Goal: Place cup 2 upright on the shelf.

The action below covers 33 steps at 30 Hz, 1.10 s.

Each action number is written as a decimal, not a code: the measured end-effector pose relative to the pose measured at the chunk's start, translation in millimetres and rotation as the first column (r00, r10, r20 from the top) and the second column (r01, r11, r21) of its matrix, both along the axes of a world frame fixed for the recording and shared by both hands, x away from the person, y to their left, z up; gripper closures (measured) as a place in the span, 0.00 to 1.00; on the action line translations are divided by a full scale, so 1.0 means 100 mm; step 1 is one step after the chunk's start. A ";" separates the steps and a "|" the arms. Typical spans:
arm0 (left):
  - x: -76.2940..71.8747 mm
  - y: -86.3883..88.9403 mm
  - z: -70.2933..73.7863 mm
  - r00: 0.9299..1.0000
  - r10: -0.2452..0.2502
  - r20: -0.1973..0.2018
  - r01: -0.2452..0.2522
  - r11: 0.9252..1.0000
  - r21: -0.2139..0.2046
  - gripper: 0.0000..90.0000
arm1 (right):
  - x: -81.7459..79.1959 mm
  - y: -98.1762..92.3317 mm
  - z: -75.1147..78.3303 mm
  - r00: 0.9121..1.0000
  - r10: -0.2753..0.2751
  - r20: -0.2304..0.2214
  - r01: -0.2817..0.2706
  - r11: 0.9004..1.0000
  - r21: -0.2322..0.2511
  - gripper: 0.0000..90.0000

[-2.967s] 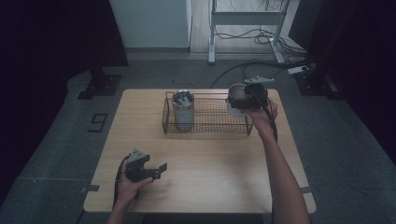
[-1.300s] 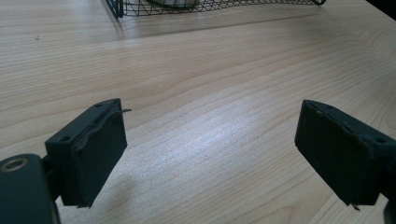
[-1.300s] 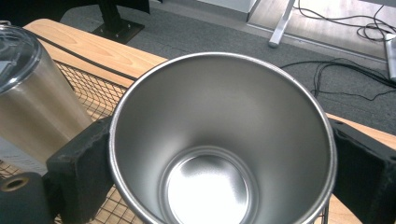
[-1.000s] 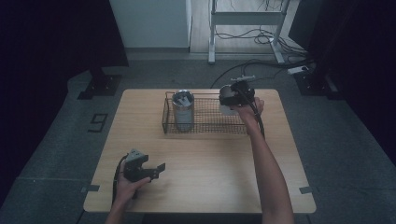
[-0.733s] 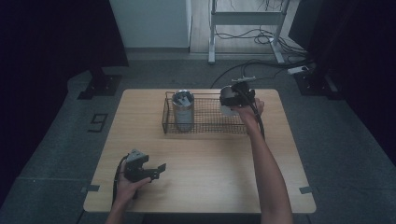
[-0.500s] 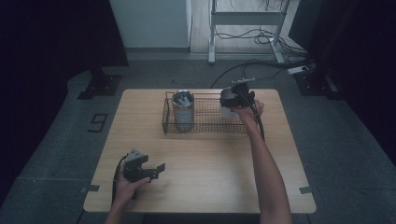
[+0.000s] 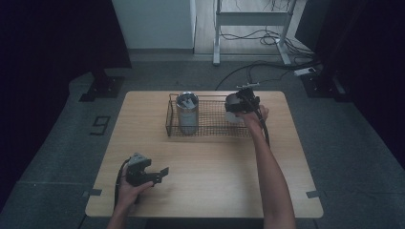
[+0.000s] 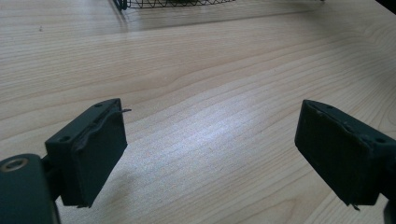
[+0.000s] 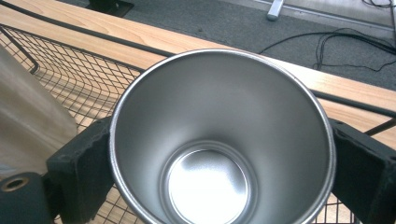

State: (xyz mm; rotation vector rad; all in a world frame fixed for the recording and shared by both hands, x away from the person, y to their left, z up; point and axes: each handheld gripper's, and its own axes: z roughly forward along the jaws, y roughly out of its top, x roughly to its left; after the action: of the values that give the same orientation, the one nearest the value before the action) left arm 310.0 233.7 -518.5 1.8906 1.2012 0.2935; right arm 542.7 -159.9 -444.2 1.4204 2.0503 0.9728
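My right gripper (image 7: 239,106) is shut on a steel cup (image 7: 232,102) and holds it upright inside the right end of a wire basket (image 7: 210,126). In the right gripper view both black pads (image 9: 79,172) press the cup's (image 9: 219,135) outer wall, and the empty shiny inside faces the camera, with basket mesh (image 9: 70,70) below. A second steel cup (image 7: 187,112) stands in the basket's left end. My left gripper (image 7: 162,173) rests near the table's front left, open with nothing between its pads (image 8: 93,149).
The wooden table (image 7: 215,167) has bare room between the basket and its front edge. A blurred pale surface (image 9: 28,130) stands close on the left of the right gripper view. Cables (image 7: 267,67) and a metal stand lie on the floor behind the table.
My right hand has carried the steel cup leftward from the basket's right end and sunk it into the basket. The left gripper has stayed where it was.
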 end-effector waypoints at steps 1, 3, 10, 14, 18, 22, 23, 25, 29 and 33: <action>0.00 0.00 0.00 1.000 -0.001 -0.001 0.001 1.000 0.000 0.10 | 0.00 0.00 -0.01 1.000 0.000 -0.002 0.000 1.000 0.001 0.07; 0.00 -0.01 -0.01 1.000 -0.004 -0.004 0.004 1.000 0.005 0.10 | 0.01 0.00 -0.04 1.000 -0.003 -0.004 0.003 1.000 0.002 0.07; 0.00 -0.02 -0.01 1.000 -0.012 -0.012 0.012 1.000 0.008 0.10 | 0.03 -0.01 -0.12 1.000 -0.009 -0.018 0.010 1.000 0.005 0.07; 0.00 -0.02 -0.02 1.000 -0.013 -0.014 0.013 1.000 0.009 0.10 | 0.06 -0.02 -0.18 0.999 -0.020 -0.034 0.020 1.000 0.001 0.07; 0.00 -0.02 -0.02 1.000 -0.014 -0.015 0.014 1.000 0.011 0.10 | 0.08 -0.03 -0.22 0.999 -0.029 -0.045 0.030 1.000 0.001 0.07; 0.00 -0.03 -0.02 1.000 -0.016 -0.016 0.016 1.000 0.013 0.10 | 0.09 -0.03 -0.24 0.998 -0.029 -0.048 0.029 1.000 -0.004 0.07; 0.00 -0.03 -0.02 1.000 -0.017 -0.017 0.017 1.000 0.014 0.10 | 0.10 -0.02 -0.25 0.998 -0.030 -0.051 0.030 1.000 -0.005 0.07; 0.00 -0.03 -0.02 1.000 -0.017 -0.017 0.017 1.000 0.014 0.10 | 0.10 -0.01 -0.27 0.998 -0.029 -0.056 0.029 1.000 -0.008 0.07; 0.00 -0.03 -0.03 1.000 -0.019 -0.020 0.020 1.000 0.017 0.10 | 0.11 0.01 -0.30 0.998 -0.028 -0.060 0.027 1.000 -0.015 0.07; 0.00 -0.04 -0.03 1.000 -0.021 -0.021 0.022 1.000 0.020 0.10 | 0.11 0.02 -0.30 0.998 -0.030 -0.059 0.029 0.999 -0.018 0.07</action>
State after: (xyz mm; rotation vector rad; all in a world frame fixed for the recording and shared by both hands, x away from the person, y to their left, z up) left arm 310.2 229.5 -521.9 1.9269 1.1951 0.2755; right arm 554.0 -158.2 -474.4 1.4829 2.0687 0.9100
